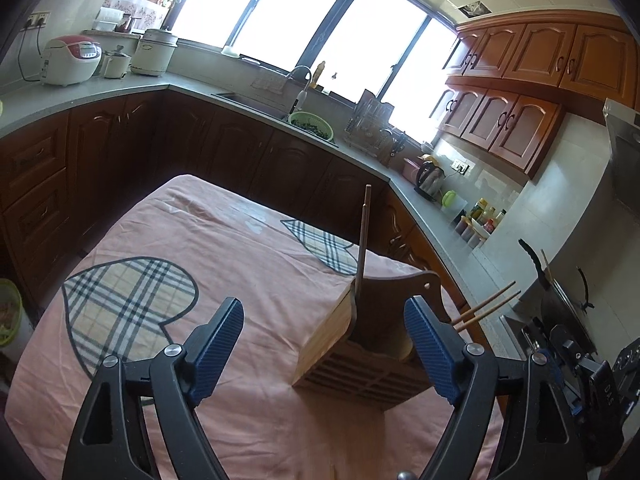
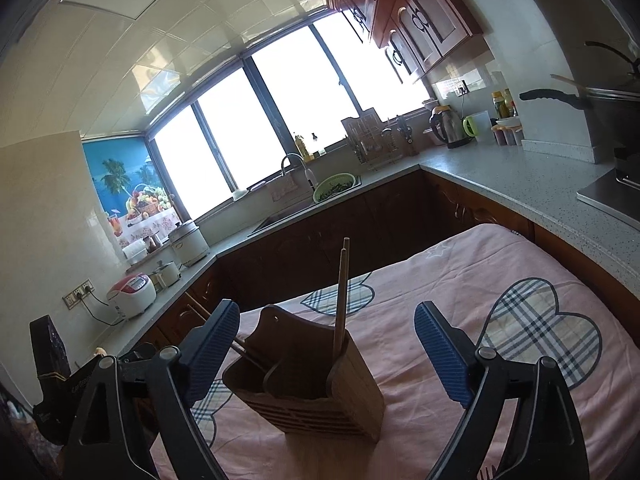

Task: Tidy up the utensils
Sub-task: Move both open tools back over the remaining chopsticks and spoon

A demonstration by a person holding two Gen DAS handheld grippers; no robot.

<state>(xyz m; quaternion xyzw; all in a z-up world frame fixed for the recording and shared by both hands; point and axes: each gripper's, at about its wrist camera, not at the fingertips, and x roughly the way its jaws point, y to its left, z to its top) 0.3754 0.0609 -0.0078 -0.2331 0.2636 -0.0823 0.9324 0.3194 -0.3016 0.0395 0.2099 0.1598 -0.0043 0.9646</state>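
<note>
On the pink cloth-covered table (image 1: 240, 240) the brown wooden utensil holder (image 1: 360, 352) already holds two chopstick pairs (image 1: 363, 240), and the left gripper (image 1: 328, 344) and right gripper (image 2: 332, 352) near it gape wide and empty, so little seems left.

Daylight is admitted through the large window (image 1: 304, 28), which is blown out to white. The lower cabinets (image 1: 120, 140) are left dim. Straight lines are bent by fisheye distortion, and corners are vignetted black.
</note>
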